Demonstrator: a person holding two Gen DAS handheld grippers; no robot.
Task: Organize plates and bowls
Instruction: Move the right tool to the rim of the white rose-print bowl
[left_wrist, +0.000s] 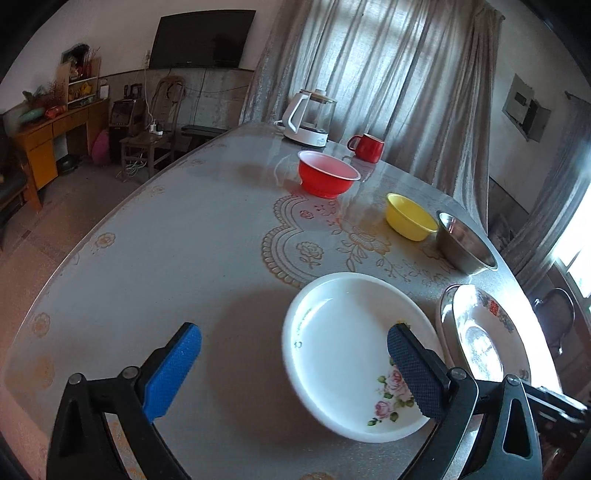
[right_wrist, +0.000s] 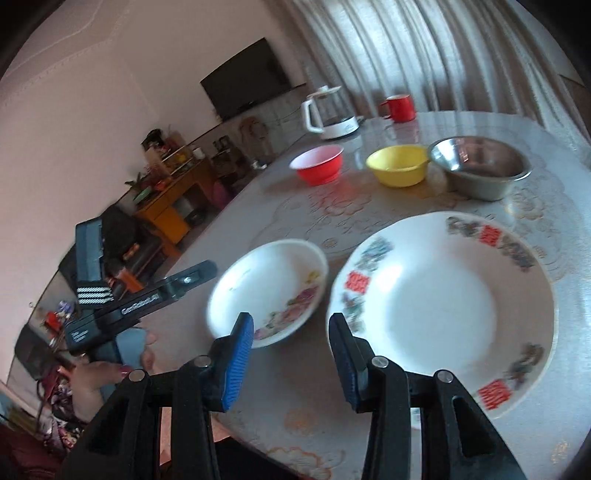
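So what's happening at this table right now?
A person holds a gripper in each hand over a table set with dishes. The left gripper is wide open beside the small rose plate; the right gripper hangs part-open between it and the big patterned plate. Neither holds anything. Red, yellow and steel bowls sit unstacked behind.

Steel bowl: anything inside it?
The steel bowl looks empty in the right wrist view: bare metal with reflections only. Its near wall hides the part of the bottom closest to the camera.
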